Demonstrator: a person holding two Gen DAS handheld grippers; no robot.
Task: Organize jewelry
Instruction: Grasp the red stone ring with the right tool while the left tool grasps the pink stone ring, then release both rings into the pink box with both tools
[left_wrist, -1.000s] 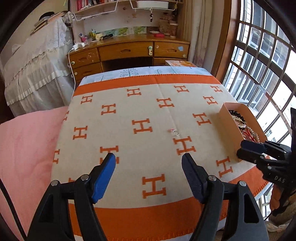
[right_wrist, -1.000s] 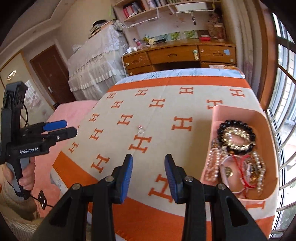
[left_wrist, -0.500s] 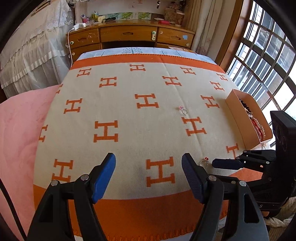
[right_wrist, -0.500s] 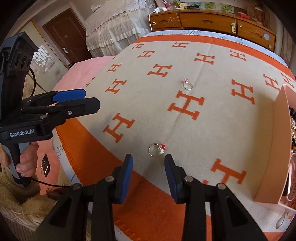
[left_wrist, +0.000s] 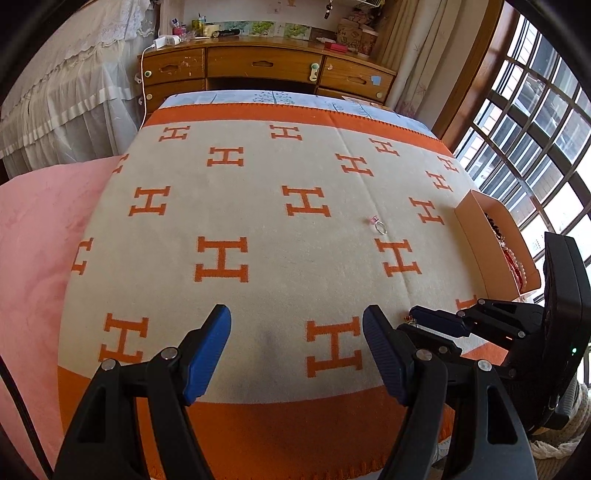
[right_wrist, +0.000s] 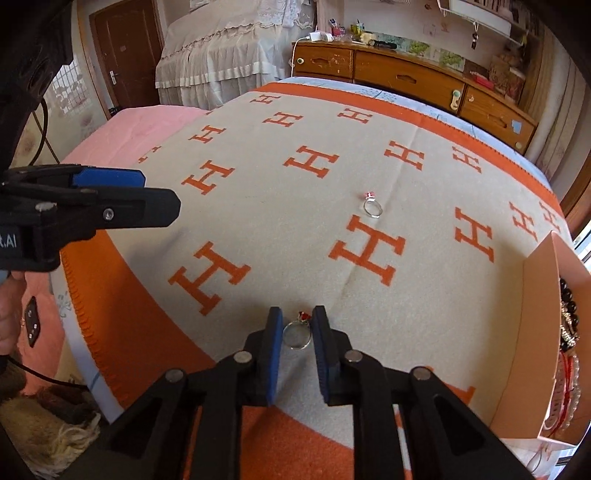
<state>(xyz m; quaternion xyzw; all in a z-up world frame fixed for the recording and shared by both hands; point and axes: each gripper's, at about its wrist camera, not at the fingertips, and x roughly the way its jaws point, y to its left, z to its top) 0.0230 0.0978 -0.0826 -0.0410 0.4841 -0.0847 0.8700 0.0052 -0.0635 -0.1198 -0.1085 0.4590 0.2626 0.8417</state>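
Note:
A silver ring with a red stone (right_wrist: 297, 332) lies on the beige blanket (right_wrist: 288, 229) near its orange front border. My right gripper (right_wrist: 297, 314) is down on it, jaws closing, the ring between the blue pads (right_wrist: 275, 343), which touch its sides. In the left wrist view the right gripper (left_wrist: 419, 319) shows low at the right. A second ring with a pink stone (right_wrist: 371, 206) (left_wrist: 378, 226) lies further back, free. My left gripper (left_wrist: 295, 317) hovers open over the blanket's front, nothing in it; it also shows at the left (right_wrist: 160, 194).
A pink cardboard box (right_wrist: 535, 332) (left_wrist: 476, 236) with bead bracelets (right_wrist: 567, 332) stands at the blanket's right edge. A pink cover (left_wrist: 33, 236) lies to the left. A wooden desk (left_wrist: 266, 66) stands behind, windows (left_wrist: 535, 122) at the right.
My right gripper swung left off the box, came down over the red-stone ring and narrowed its jaws onto it. The left gripper sank a little toward the blanket and stayed open.

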